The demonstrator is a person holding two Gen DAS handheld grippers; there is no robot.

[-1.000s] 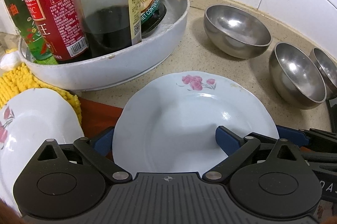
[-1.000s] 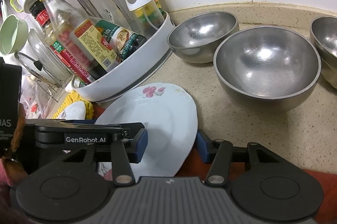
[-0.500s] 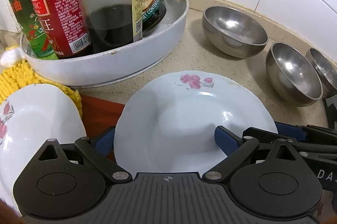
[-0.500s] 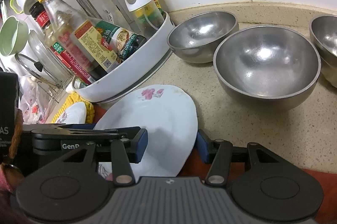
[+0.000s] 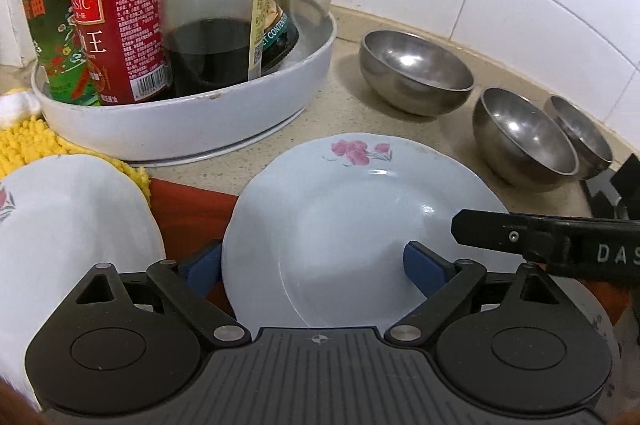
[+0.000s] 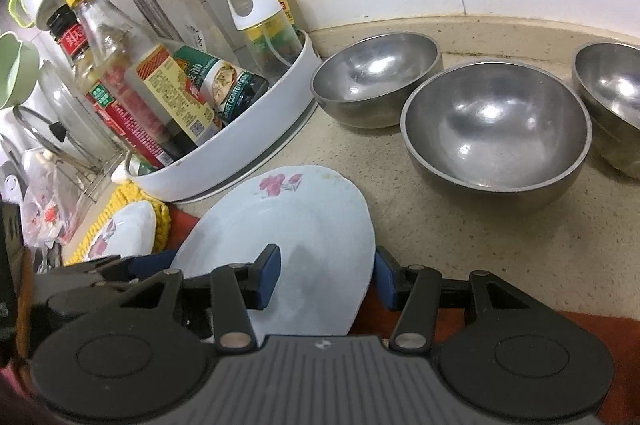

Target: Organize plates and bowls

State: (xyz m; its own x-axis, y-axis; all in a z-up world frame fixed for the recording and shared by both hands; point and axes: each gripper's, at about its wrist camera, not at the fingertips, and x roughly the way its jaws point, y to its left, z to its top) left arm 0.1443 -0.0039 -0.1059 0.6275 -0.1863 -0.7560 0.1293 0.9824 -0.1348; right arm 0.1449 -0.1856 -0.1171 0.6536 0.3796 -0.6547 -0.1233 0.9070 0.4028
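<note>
Now, fig.: plate (image 5: pixel 340 217) flat on table, dead ahead of both claws. L claw (image 5: pixel 312 267) wide apart, just been narrowing, plate betw. fingers, no pinch; I read R claw (image 6: pixel 325 279) half-apart astride plate's R rim.

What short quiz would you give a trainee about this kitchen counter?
1. How many steel bowls stand on the counter?
2. True or false: the flowered plate touches the nearest steel bowl.
3. What does the second plate, at the left, lie on? A) a yellow mat; B) a steel bowl; C) the white bottle tray.

Key: 1. Three. 2. False: bare counter shows between them. 3. A.
</note>
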